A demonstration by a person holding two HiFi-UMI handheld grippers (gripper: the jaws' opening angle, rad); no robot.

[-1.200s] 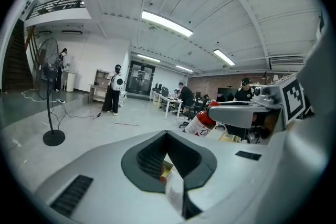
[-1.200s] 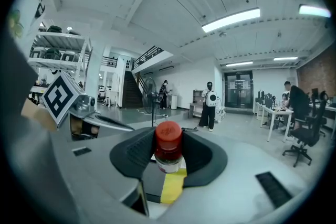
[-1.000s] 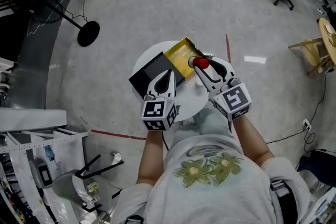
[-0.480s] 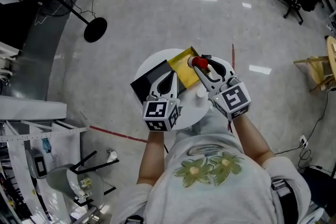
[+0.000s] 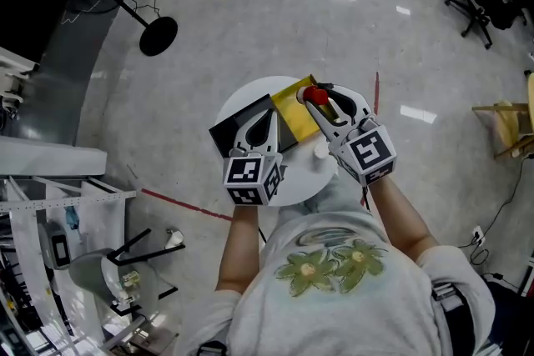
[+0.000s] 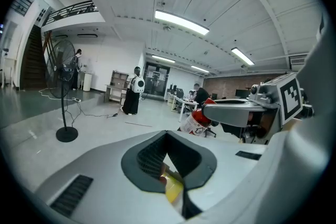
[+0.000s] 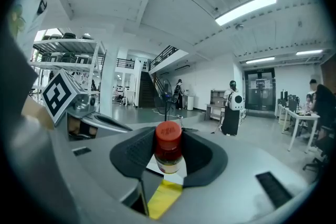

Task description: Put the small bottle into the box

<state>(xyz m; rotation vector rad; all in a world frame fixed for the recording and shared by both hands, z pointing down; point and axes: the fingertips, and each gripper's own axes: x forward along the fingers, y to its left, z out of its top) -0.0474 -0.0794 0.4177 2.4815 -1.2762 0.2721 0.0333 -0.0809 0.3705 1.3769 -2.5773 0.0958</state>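
Box [image 5: 292, 109] on the table [image 5: 244, 97]; bottle [image 5: 315, 96], held in the right gripper [image 5: 322, 92], above its right edge; left gripper [image 5: 266, 116] over its left part.

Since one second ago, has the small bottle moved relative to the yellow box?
Yes. Held by the right gripper, the small bottle has shifted toward the yellow box's far corner, away from the person.
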